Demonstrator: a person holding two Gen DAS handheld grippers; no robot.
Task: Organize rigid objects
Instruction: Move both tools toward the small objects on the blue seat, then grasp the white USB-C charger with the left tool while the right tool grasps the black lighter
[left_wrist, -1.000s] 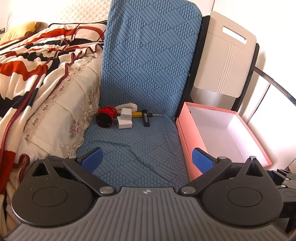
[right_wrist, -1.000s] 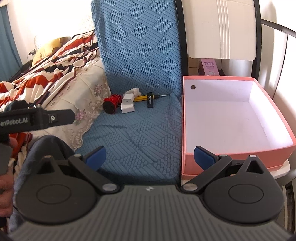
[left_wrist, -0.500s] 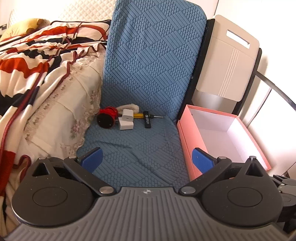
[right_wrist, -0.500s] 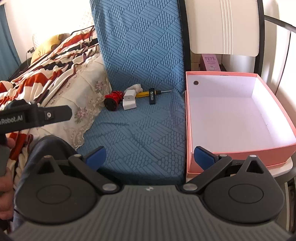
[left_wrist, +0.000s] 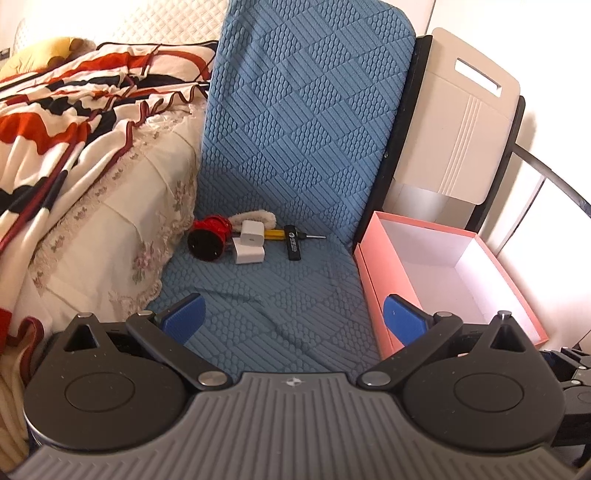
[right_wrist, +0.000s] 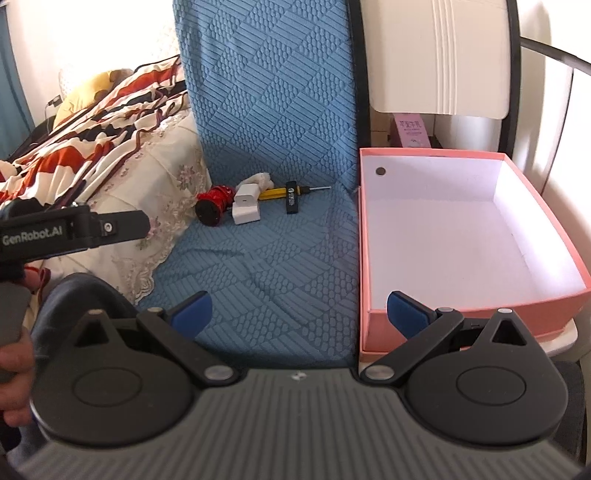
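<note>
Several small objects lie at the back of the blue chair seat (left_wrist: 258, 302): a red and black round object (left_wrist: 208, 238) (right_wrist: 214, 205), two white chargers (left_wrist: 249, 243) (right_wrist: 245, 206), a yellow-handled screwdriver (left_wrist: 291, 234) (right_wrist: 295, 190) and a black stick (left_wrist: 293, 246) (right_wrist: 291, 199). A fluffy white thing (left_wrist: 255, 216) lies behind them. An open pink box (left_wrist: 373, 280) (right_wrist: 543, 321) with a white, empty inside stands to the right of the seat. My left gripper (left_wrist: 293, 319) and right gripper (right_wrist: 299, 310) are both open and empty, well in front of the objects.
A bed with a cream lace cover (left_wrist: 103, 229) and a striped red, black and white blanket (left_wrist: 74, 110) borders the seat on the left. A white folding chair back (left_wrist: 465, 129) stands behind the box. The left gripper's body (right_wrist: 70, 232) shows at the left of the right wrist view.
Both grippers have pulled back and risen slightly, so the objects and box look a little farther off. Nothing on the seat has moved.
</note>
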